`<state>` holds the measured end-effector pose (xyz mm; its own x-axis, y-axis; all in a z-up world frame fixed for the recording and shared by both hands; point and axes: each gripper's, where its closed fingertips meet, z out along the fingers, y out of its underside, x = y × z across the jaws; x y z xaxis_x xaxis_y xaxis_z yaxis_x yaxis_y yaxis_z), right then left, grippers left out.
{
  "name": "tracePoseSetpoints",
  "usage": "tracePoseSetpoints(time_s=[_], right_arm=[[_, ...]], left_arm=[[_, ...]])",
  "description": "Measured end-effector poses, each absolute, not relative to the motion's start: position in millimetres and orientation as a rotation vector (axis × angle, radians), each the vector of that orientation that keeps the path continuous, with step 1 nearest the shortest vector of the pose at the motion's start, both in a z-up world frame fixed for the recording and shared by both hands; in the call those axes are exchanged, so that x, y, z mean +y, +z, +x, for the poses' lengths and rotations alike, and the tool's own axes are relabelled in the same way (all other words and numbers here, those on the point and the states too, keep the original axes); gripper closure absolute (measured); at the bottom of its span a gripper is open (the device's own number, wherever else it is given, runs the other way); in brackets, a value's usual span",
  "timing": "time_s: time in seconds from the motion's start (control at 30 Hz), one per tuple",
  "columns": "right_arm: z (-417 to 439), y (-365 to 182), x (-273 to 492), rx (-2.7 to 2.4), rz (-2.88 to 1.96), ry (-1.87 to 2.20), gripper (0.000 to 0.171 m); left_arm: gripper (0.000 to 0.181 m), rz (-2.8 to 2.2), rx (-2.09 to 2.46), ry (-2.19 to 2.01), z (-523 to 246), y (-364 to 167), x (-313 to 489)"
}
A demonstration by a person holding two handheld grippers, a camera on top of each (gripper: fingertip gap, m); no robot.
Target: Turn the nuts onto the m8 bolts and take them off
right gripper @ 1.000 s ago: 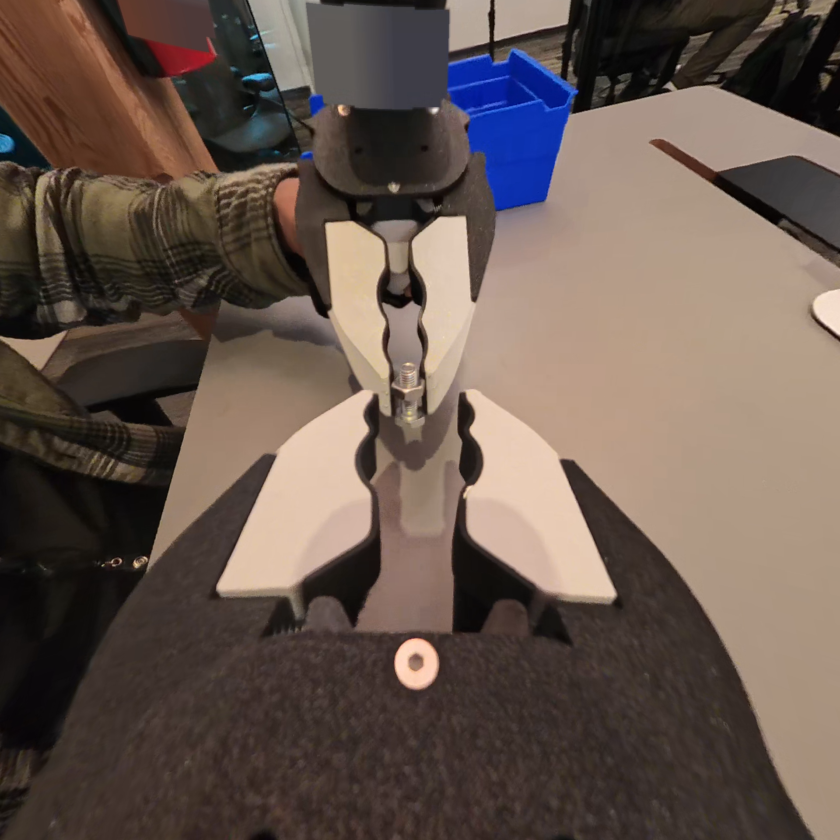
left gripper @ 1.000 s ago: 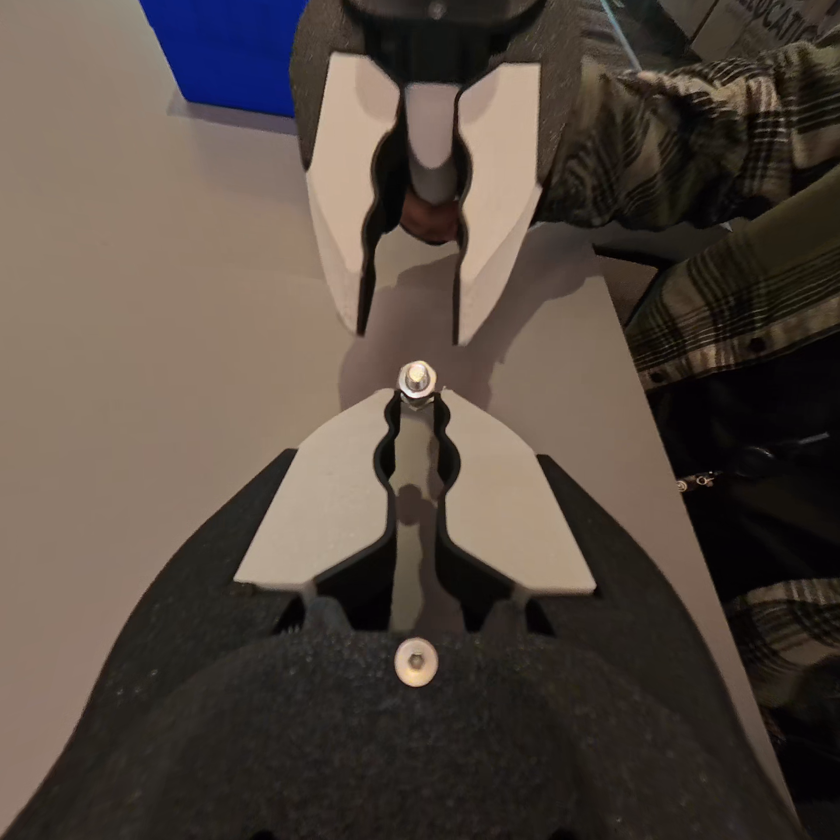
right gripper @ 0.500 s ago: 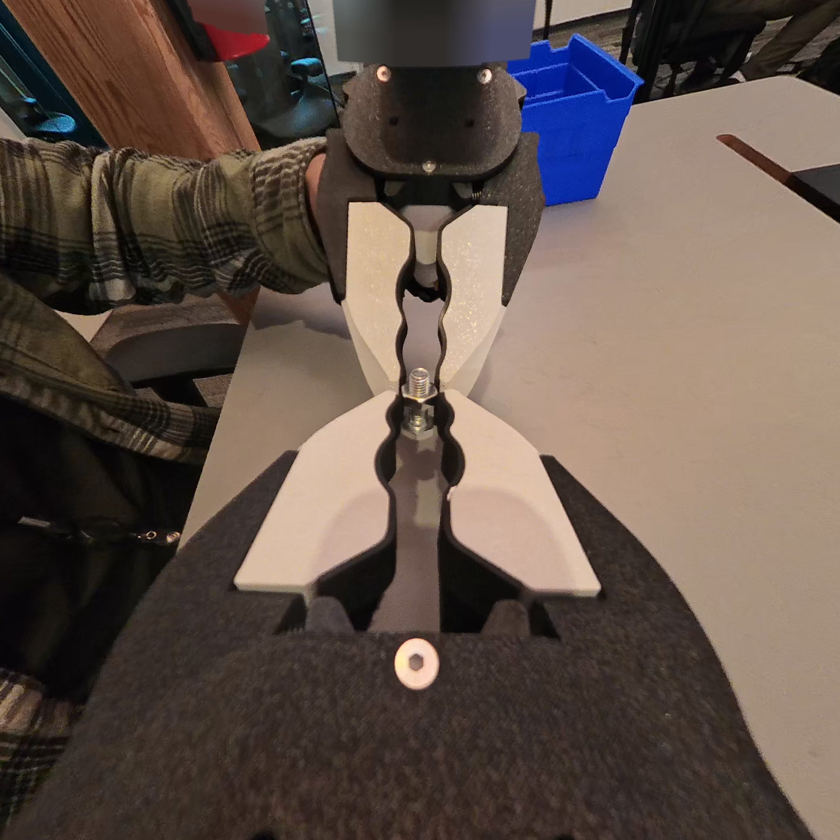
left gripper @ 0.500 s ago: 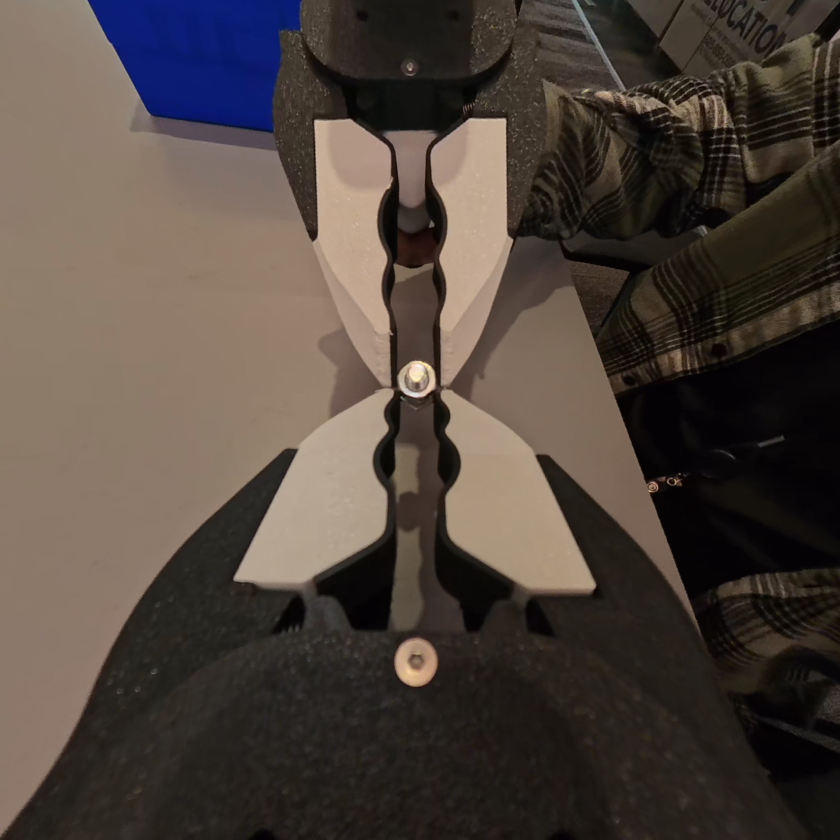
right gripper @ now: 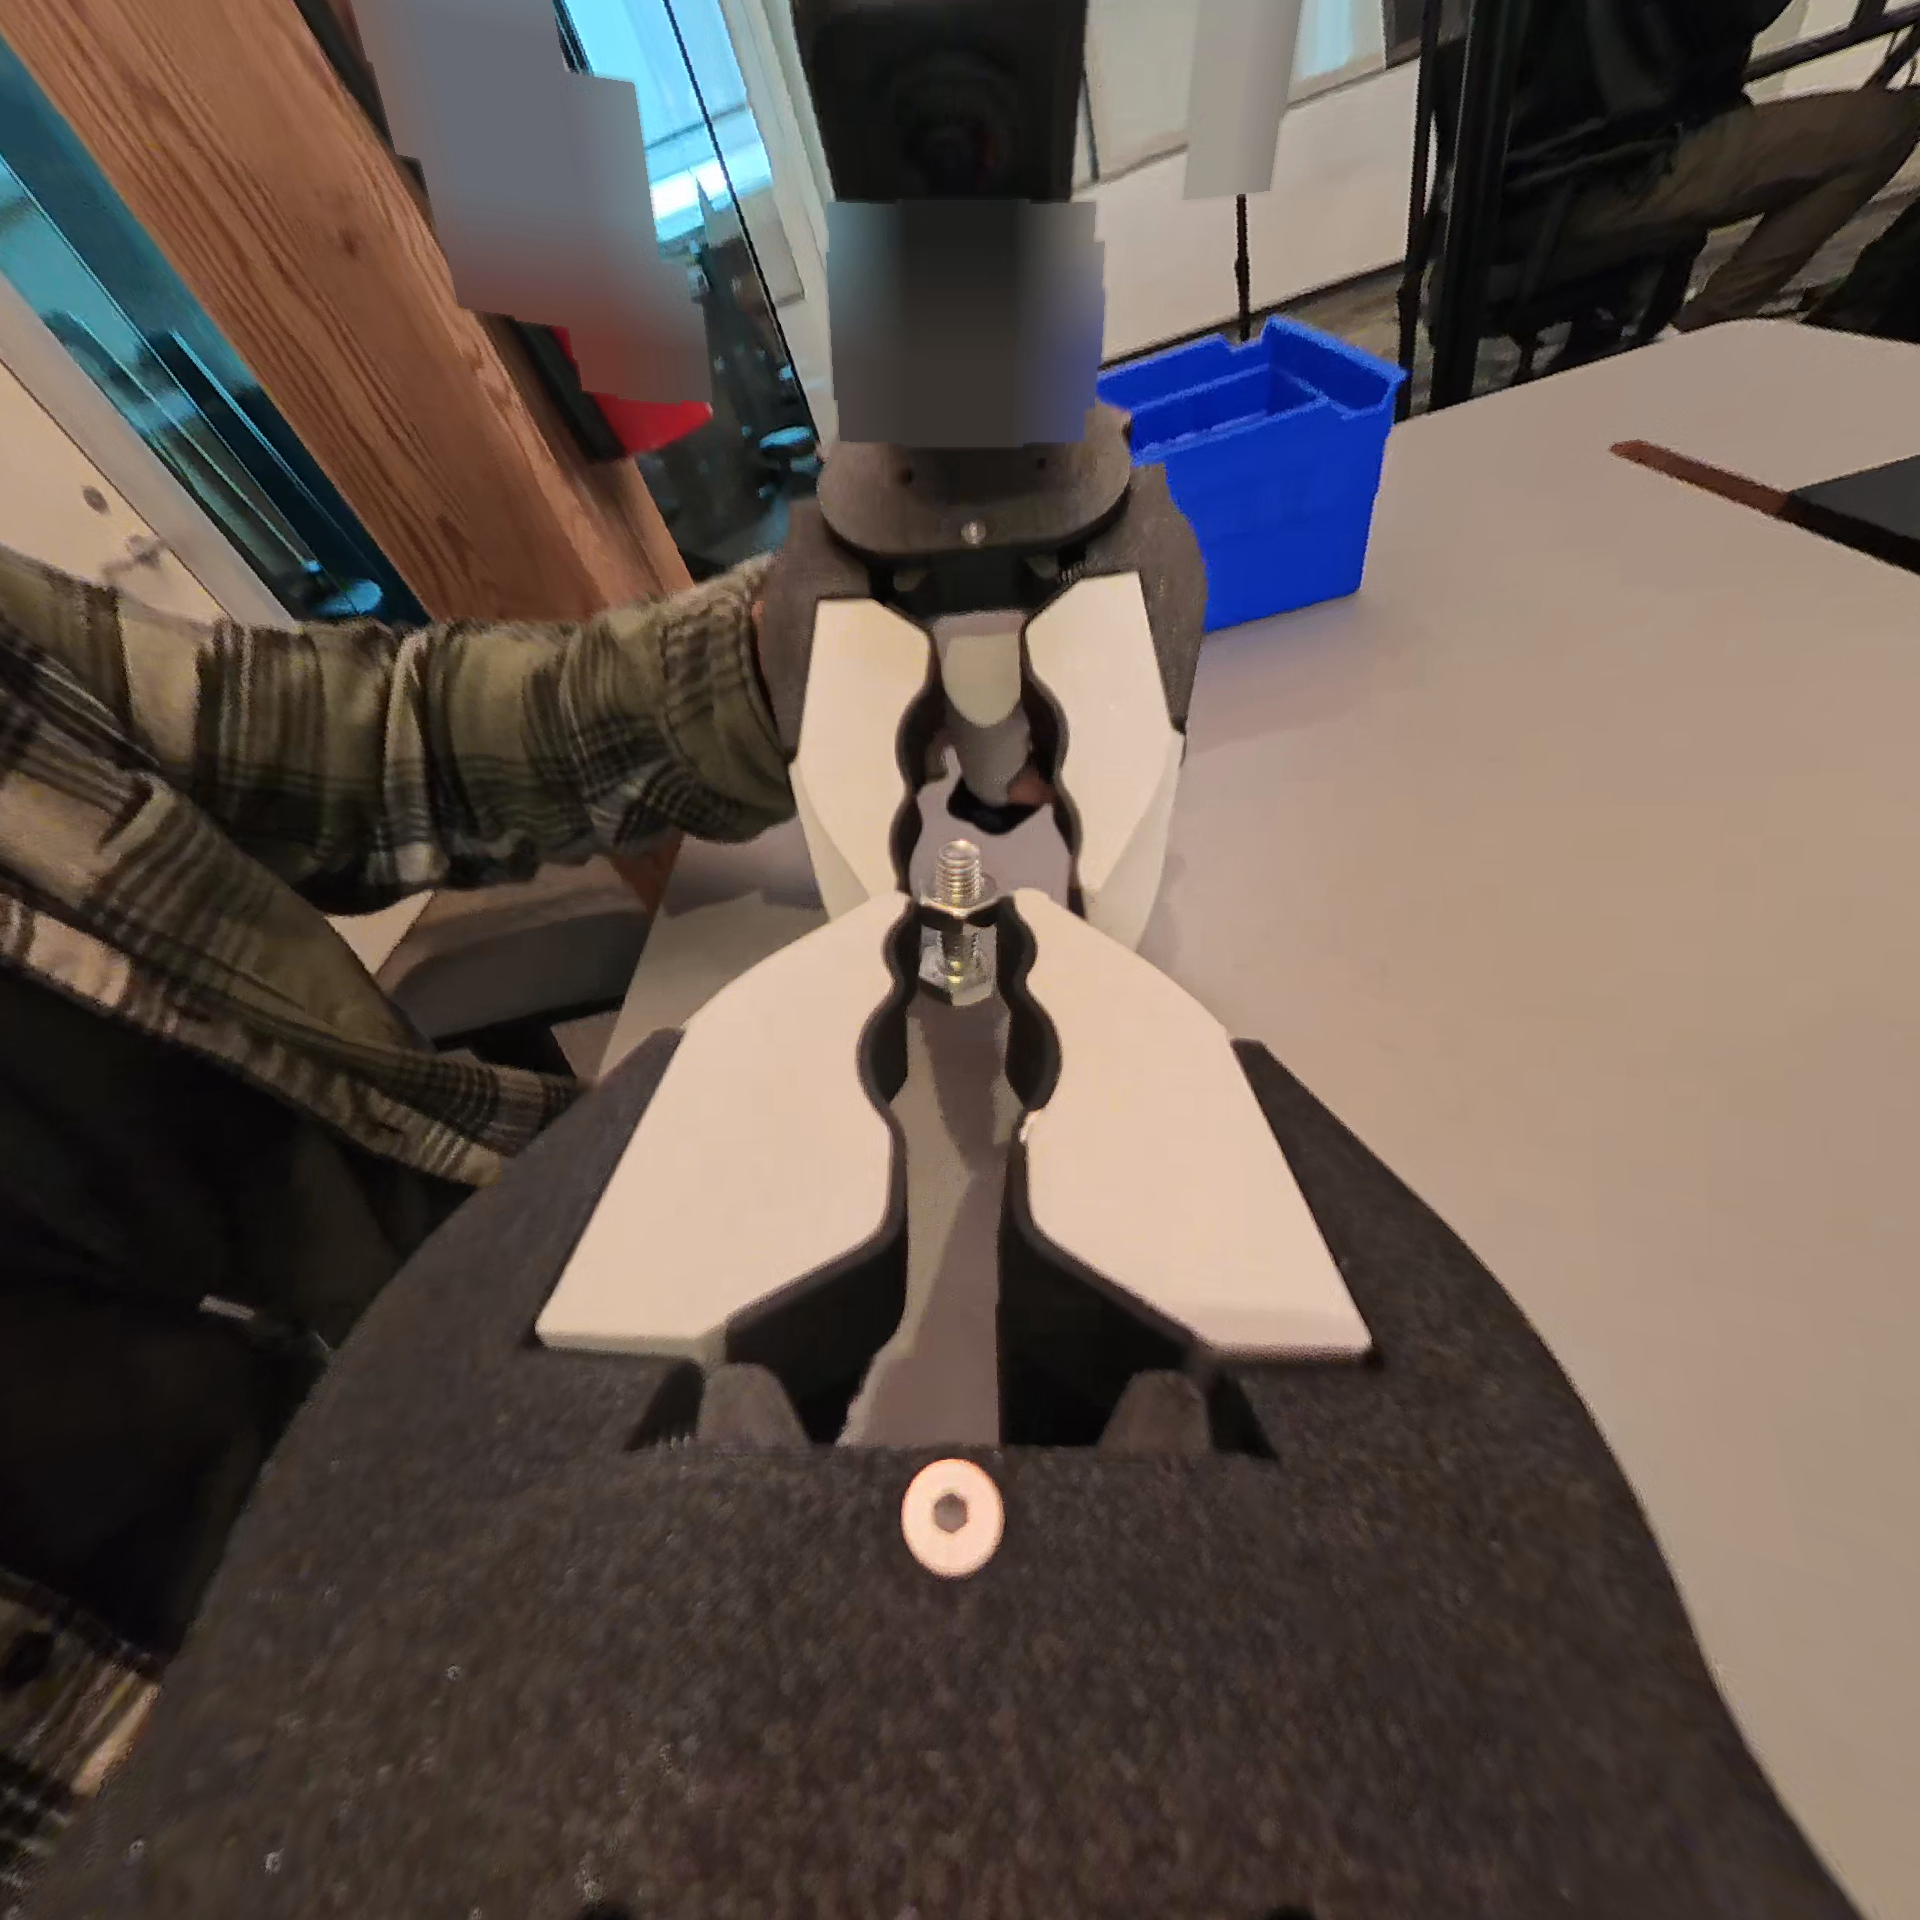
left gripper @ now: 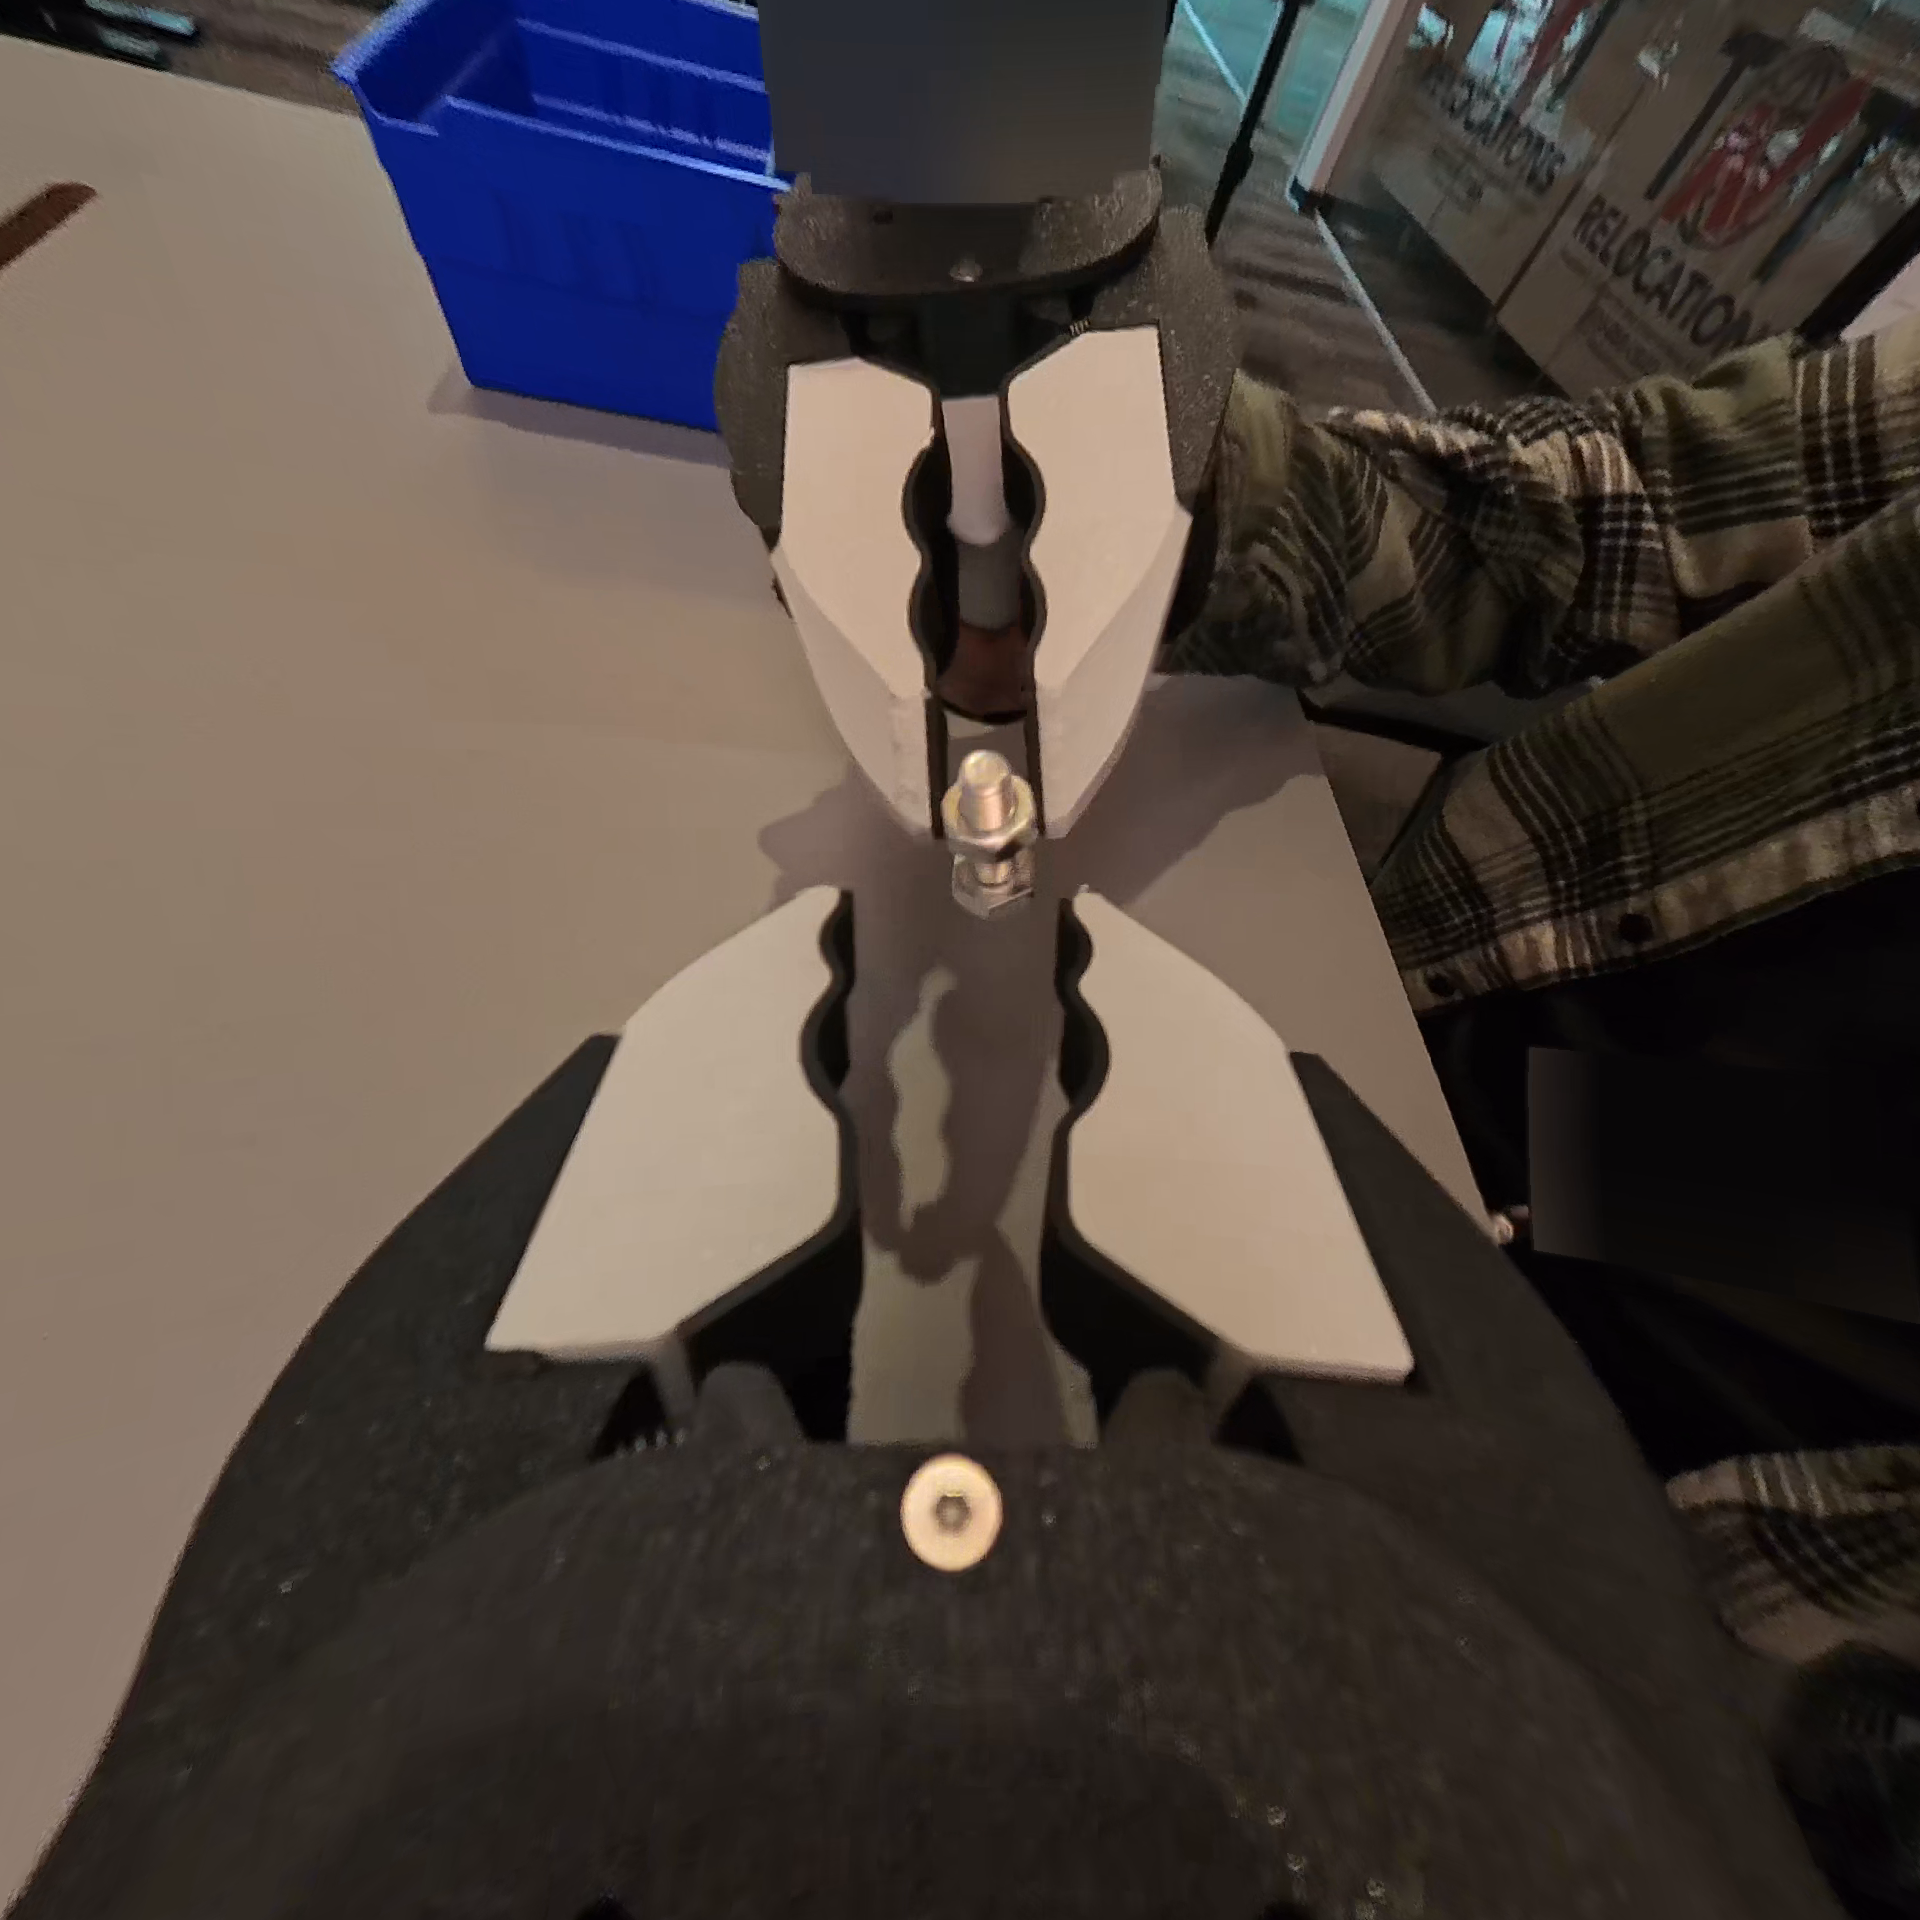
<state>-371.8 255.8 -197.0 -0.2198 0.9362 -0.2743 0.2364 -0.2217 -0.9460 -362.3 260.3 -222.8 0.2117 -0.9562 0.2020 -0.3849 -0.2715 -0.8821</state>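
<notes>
A silver M8 bolt (right gripper: 957, 871) stands upright with its threaded end up and its hex head (right gripper: 956, 982) at the bottom. A nut (right gripper: 956, 914) sits partway down the thread. My right gripper (right gripper: 958, 916) is shut on the nut and holds bolt and nut above the grey table (right gripper: 1558, 935). In the left wrist view the nut (left gripper: 987, 823) sits between the right gripper's tips (left gripper: 985, 831), with the bolt head (left gripper: 992, 894) hanging below. My left gripper (left gripper: 956, 899) is open and empty, facing the right gripper. Its fingertips flank the bolt head without touching it.
A blue bin (left gripper: 582, 229) stands on the table behind the grippers; it also shows in the right wrist view (right gripper: 1278, 488). The table edge (left gripper: 1382, 987) runs close by, with a person's plaid sleeves (left gripper: 1507, 540) beyond it. A dark flat pad (right gripper: 1860, 509) lies far right. Left and right tips are no more than a few centimetres apart.
My right gripper closed on the nut. My left gripper, which was shut on the bolt head, then opened and drew back, so the right gripper alone now holds the bolt and nut.
</notes>
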Motion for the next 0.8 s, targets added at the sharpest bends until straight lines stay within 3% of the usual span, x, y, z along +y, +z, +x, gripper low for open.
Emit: tracePoseSetpoints(time_s=[0.13,0.6,0.8], right_arm=[[-370,-180,258,-1.312,-1.371,1.623,0.158],[-373,-173,269,-1.24,-1.317,1.602,0.158],[-375,-172,268,-1.245,-1.311,1.623,0.158]], left_arm=[[0.136,-1.662,1.105,-1.132,-358,-209,265],[0.151,-1.443,0.915,-1.324,-354,-190,269],[0.167,-1.418,0.94,-1.327,-355,-190,265]])
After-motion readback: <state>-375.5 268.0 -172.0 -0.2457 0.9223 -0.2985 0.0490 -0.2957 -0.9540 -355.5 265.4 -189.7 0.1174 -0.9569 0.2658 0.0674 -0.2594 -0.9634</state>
